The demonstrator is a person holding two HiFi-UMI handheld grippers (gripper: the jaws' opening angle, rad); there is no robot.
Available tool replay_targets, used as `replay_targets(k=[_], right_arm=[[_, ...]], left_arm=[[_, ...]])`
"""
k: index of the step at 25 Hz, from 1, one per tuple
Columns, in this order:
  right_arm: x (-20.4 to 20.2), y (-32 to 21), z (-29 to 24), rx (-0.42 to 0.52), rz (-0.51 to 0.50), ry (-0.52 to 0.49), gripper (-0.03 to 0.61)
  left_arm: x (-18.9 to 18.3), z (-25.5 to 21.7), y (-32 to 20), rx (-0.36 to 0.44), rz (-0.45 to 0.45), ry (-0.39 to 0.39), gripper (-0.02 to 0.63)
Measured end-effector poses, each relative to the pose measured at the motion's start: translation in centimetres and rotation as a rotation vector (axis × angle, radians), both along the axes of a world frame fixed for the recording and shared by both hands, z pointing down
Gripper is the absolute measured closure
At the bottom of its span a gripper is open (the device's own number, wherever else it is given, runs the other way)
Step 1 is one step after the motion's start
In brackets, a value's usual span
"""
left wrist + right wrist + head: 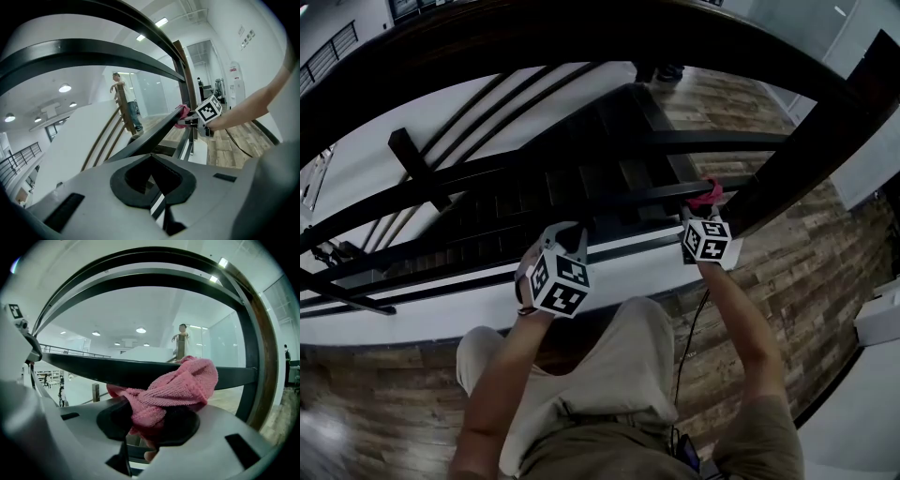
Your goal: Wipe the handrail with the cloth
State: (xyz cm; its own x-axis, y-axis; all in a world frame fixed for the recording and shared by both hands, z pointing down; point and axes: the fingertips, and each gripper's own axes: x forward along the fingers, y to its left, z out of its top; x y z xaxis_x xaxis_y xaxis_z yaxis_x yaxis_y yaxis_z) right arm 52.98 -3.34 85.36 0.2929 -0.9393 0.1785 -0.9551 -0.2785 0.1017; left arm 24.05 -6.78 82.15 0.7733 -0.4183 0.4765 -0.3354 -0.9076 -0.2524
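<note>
My right gripper (704, 204) is shut on a bunched pink cloth (710, 192) and holds it against a dark horizontal bar of the stair railing (647, 194). In the right gripper view the cloth (180, 383) bulges out of the jaws (154, 406) and lies against the underside of that bar (108, 369). The thick dark handrail (581, 33) arcs above, closer to me. My left gripper (565, 230) hovers to the left, short of the railing, shut and empty. The left gripper view shows its jaws (151, 164) shut, with the right gripper (190, 121) and the cloth (183, 112) at the bar (152, 135) beyond.
Dark stairs (581, 183) drop away behind the railing, with a white ledge (469, 305) at its foot. Wood floor (769, 291) lies under me, and a black cable (686, 337) trails across it. A person (125, 105) stands farther along the stairs. A dark post (825, 159) rises at the right.
</note>
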Motion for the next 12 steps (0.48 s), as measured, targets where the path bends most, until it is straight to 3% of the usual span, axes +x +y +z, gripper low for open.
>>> replay_targets(k=[5, 12], right_arm=[[-4.9, -1.7, -0.2, 0.011, -0.077, 0.013, 0.448], [-9.9, -4.4, 0.0, 0.038, -0.095, -0.005, 0.449]], left_arm=[[-0.8, 0.2, -0.6, -0.012, -0.018, 0.017, 0.597], [0.3, 0.2, -0.6, -0.028, -0.012, 0.034, 0.597]])
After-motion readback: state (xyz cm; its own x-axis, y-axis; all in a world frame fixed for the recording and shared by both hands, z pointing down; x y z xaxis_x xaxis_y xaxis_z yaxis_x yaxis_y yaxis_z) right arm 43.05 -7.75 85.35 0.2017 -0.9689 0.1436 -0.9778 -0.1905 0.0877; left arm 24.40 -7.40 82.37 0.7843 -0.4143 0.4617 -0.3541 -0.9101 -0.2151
